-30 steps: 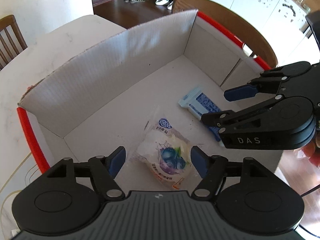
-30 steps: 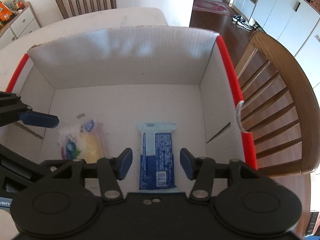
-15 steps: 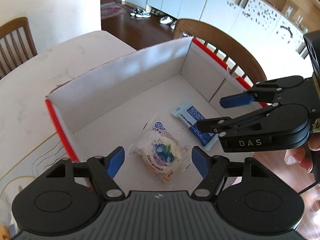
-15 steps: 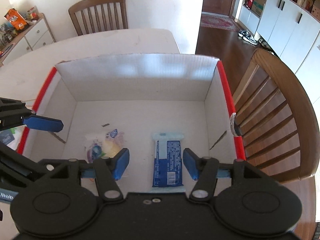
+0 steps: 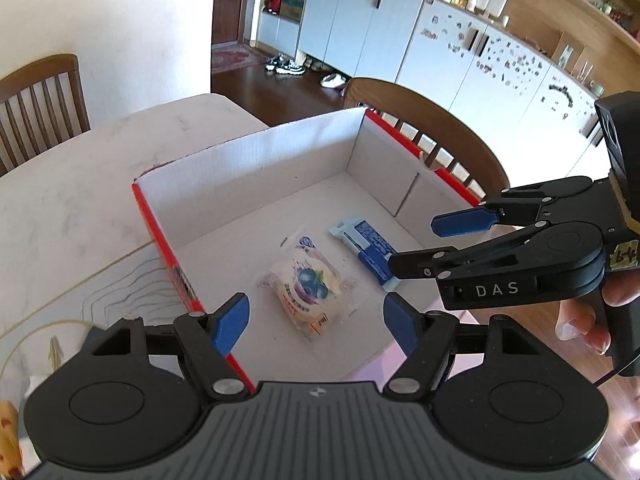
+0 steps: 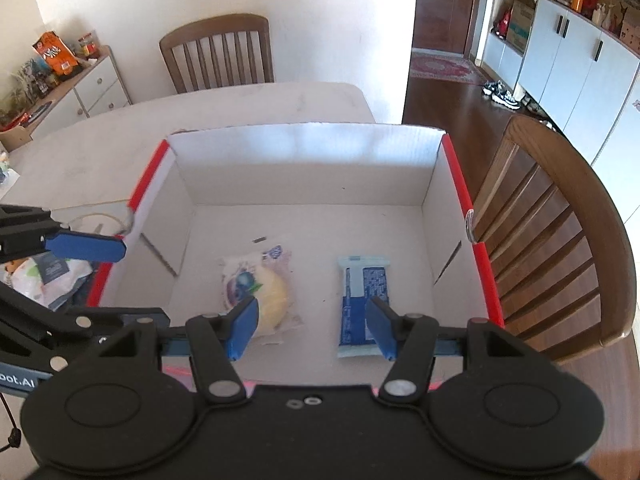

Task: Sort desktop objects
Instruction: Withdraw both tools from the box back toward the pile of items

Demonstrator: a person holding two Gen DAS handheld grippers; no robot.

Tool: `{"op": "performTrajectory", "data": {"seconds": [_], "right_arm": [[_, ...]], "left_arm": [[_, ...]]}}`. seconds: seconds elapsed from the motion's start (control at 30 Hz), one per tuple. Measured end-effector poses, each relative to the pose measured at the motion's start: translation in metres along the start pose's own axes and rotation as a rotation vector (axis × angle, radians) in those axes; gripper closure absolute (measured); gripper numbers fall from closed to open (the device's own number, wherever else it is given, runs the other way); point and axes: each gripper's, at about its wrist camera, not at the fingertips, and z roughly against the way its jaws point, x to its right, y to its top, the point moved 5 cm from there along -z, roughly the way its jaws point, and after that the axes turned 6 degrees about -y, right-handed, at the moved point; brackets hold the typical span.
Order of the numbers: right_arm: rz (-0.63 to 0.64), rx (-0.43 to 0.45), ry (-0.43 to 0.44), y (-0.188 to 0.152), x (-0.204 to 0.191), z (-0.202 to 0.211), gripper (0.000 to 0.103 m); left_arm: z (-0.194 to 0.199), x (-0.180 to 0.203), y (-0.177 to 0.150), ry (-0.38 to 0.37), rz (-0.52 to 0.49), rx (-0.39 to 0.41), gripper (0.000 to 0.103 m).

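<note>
- The blueberry bun packet [image 5: 307, 280] and the blue wafer packet [image 6: 362, 300] lie side by side on the floor of the red-edged cardboard box [image 5: 256, 168].
- Both the left gripper [image 5: 316, 316] and the right gripper [image 6: 310, 326] have risen out of the box since a second ago, jaws released and empty; I judge both items as sorted.
- The box stands on a white marble table [image 5: 72, 184]; wooden chairs [image 6: 560, 240] and white cabinets are around.

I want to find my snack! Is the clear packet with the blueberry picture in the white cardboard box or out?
In. The clear blueberry packet lies flat on the floor of the white cardboard box.
</note>
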Motion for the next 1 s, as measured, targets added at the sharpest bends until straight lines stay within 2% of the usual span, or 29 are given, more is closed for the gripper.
{"op": "performTrajectory", "data": {"seconds": [0.27,0.37,0.5,1.0], "right_arm": [[0.025,0.072,-0.024,-0.014,-0.022,0.031,0.042],[0.006,0.091,-0.022,-0.02,-0.03,0.04,0.041],[-0.01,0.106,-0.014,-0.026,-0.043,0.048,0.041],[-0.011,0.146,0.023,-0.047,-0.124,0.067,0.039]], "left_arm": [[0.032,0.001,-0.026,-0.008,0.004,0.035,0.029],[0.045,-0.004,-0.036,-0.001,0.009,0.052,0.023],[0.065,-0.014,-0.047,0.027,0.02,0.077,0.022],[0.133,-0.055,-0.093,0.057,0.06,0.169,0.019]]}}
